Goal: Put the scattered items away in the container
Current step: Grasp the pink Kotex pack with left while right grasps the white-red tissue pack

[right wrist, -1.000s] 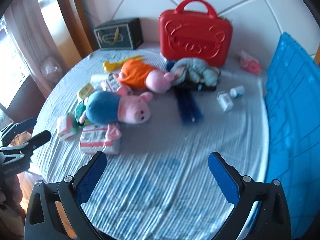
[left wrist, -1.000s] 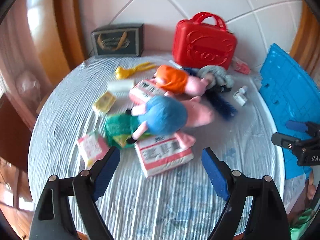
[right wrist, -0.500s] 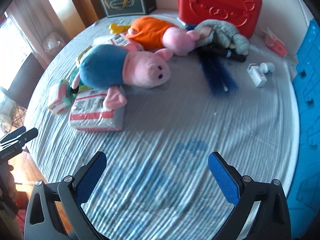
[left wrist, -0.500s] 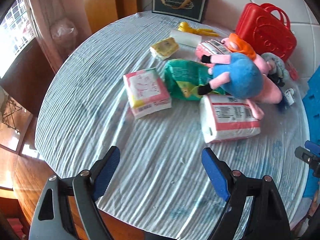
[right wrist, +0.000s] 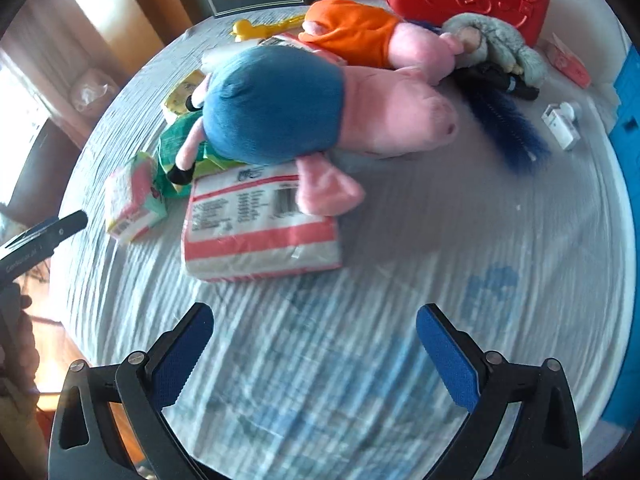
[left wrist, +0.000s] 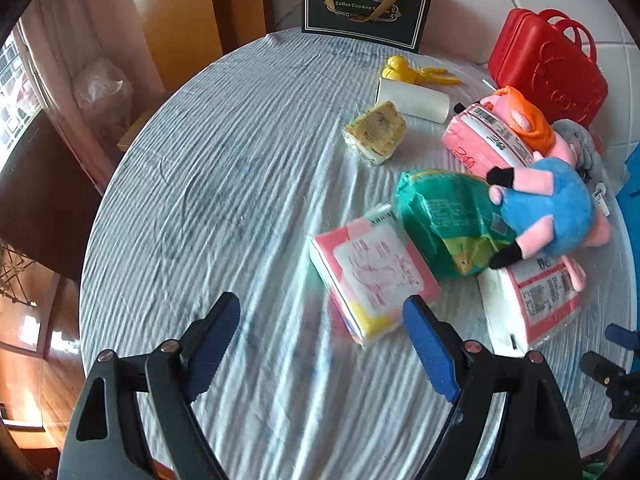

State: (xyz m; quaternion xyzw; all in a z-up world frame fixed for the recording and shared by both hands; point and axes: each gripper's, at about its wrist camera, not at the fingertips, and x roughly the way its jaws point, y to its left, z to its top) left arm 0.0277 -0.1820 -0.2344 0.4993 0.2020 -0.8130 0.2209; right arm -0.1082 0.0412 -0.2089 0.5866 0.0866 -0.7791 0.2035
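Your two grippers tilt steeply down over the striped round table (left wrist: 224, 184). The blue container (right wrist: 628, 92) stands at its right edge, and scattered items lie beside it. The left gripper (left wrist: 320, 344) holds its jaws apart and empty just short of the pink tissue pack (left wrist: 372, 276). The right gripper (right wrist: 316, 348) is likewise spread, near the red-striped tissue pack (right wrist: 260, 232) under the blue pig plush (right wrist: 280, 104).

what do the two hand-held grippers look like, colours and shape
Both look alike. The left hand-held gripper and the right hand-held gripper each have two angular black arms with cut-out openings and silver screw heads, ending in flat, blue, textured pads. Small white lettering, unreadable, marks the left one's side in the right wrist view.
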